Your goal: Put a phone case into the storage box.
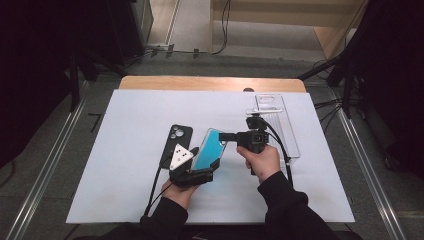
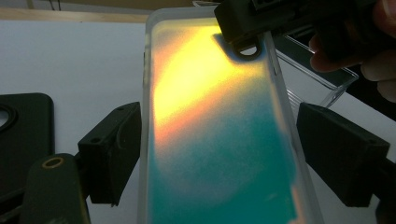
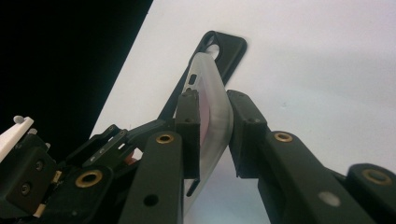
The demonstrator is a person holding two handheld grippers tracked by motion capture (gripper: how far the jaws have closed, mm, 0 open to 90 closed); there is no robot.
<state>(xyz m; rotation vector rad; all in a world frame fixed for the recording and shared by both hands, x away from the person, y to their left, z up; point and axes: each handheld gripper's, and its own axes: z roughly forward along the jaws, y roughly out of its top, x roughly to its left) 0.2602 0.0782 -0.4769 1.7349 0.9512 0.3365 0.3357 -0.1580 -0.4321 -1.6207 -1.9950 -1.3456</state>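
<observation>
Iridescent teal phone case [image 1: 209, 148], raised tilted above the white desk [image 1: 125, 150], gripped by both claws. Left claw [image 1: 200, 172] clamps its lower end across the width; right claw [image 1: 227, 137] pinches its upper edge. Black phone case [image 1: 176, 140] lies flat just left; clear tray [image 1: 280, 125] behind.

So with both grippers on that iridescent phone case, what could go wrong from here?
The left gripper holds the iridescent case only by its long edges, tilted off the table; it could flex and pop free. The right gripper pinches one thin end, so a twist might bend it. If it slips, it could land on the black case lying close beside it.
</observation>
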